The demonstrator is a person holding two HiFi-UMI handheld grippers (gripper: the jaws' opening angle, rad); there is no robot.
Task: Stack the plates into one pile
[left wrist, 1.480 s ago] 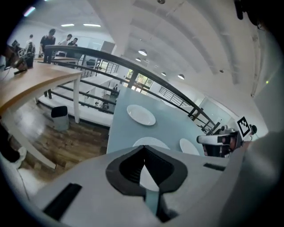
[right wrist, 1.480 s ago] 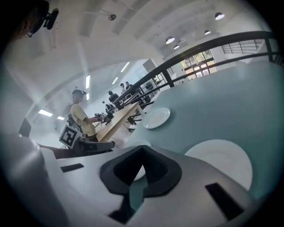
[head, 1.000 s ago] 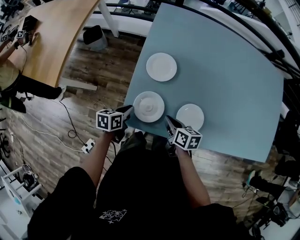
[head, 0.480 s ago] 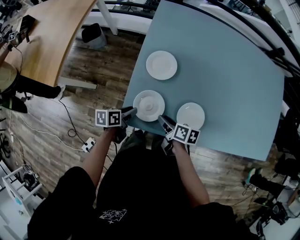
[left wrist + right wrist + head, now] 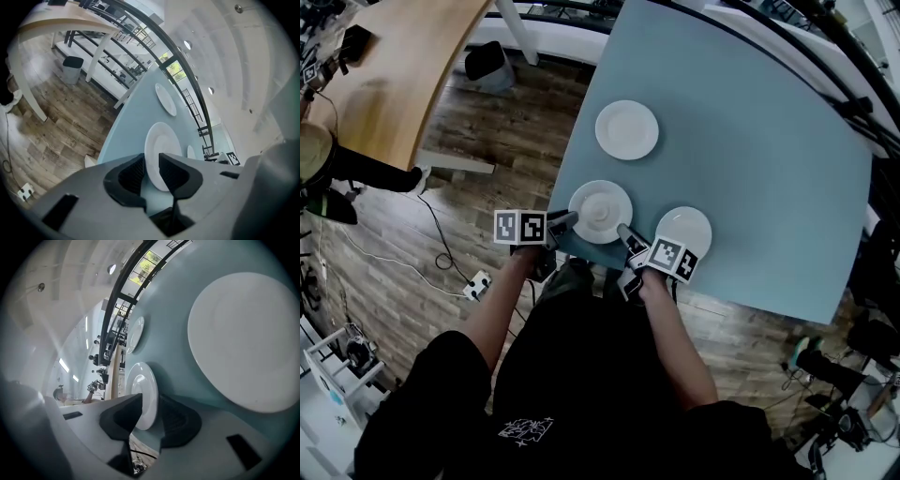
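Observation:
Three white plates lie on the blue-grey table [image 5: 750, 141]: a far plate [image 5: 627, 129], a middle plate [image 5: 600, 212] with a raised centre, and a right plate [image 5: 682, 232]. My left gripper [image 5: 566, 221] is at the middle plate's left rim. In the left gripper view that plate [image 5: 164, 143] shows in the gap of the left gripper [image 5: 151, 161]; its jaws are closing and the pads stand off the plate. My right gripper [image 5: 624, 232] is at the same plate's near right rim. That rim [image 5: 140, 390] lies between the closing jaws of the right gripper [image 5: 150, 404], untouched.
The table's near edge runs just under both grippers, with wooden floor below. A wooden table [image 5: 394, 75], a dark bin [image 5: 487, 61] and a power strip [image 5: 476, 286] with cable are at the left. The right plate [image 5: 248, 338] lies close beside my right gripper.
Both grippers went from shut to open and rolled about their own axes. The right gripper shifted left toward the middle plate. The plates have not moved.

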